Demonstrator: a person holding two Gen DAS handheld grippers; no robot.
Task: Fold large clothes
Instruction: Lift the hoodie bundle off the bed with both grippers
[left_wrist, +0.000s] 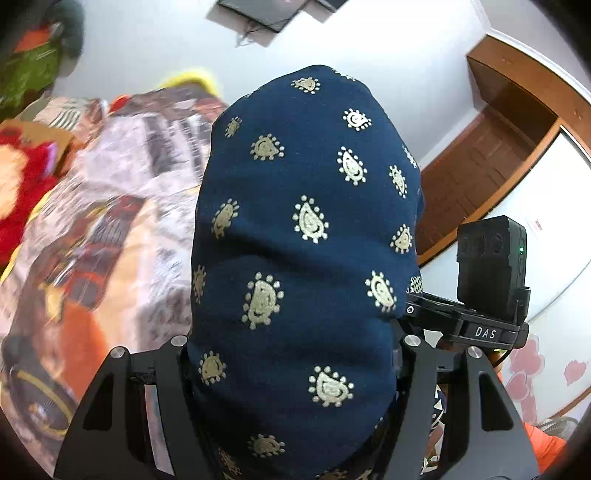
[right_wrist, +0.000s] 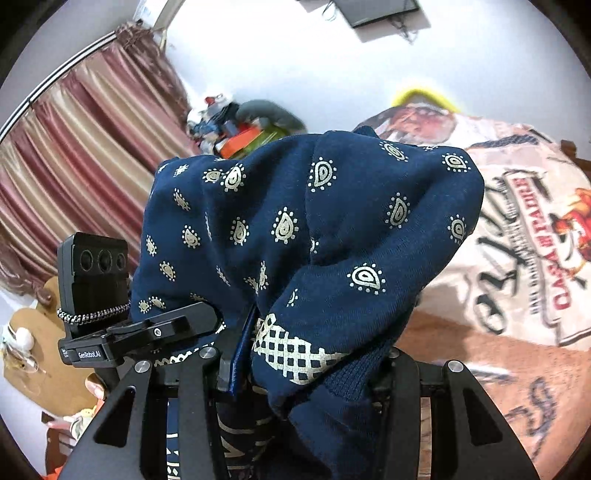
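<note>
A navy blue garment (left_wrist: 303, 236) with cream paisley prints fills the middle of the left wrist view, bunched up over my left gripper (left_wrist: 291, 369), which is shut on it; the fingertips are hidden under the cloth. In the right wrist view the same navy garment (right_wrist: 314, 229) drapes over my right gripper (right_wrist: 299, 373), which is shut on it near a cream checkered border. Both grippers hold the garment lifted above the bed. The other gripper's camera block shows in each view.
A bed with a printed cover (left_wrist: 110, 221) (right_wrist: 517, 258) lies below. Red and orange clothes (left_wrist: 22, 184) sit at its left. Striped curtains (right_wrist: 74, 155), a wooden door (left_wrist: 480, 166) and a pile of items (right_wrist: 243, 125) stand around the white walls.
</note>
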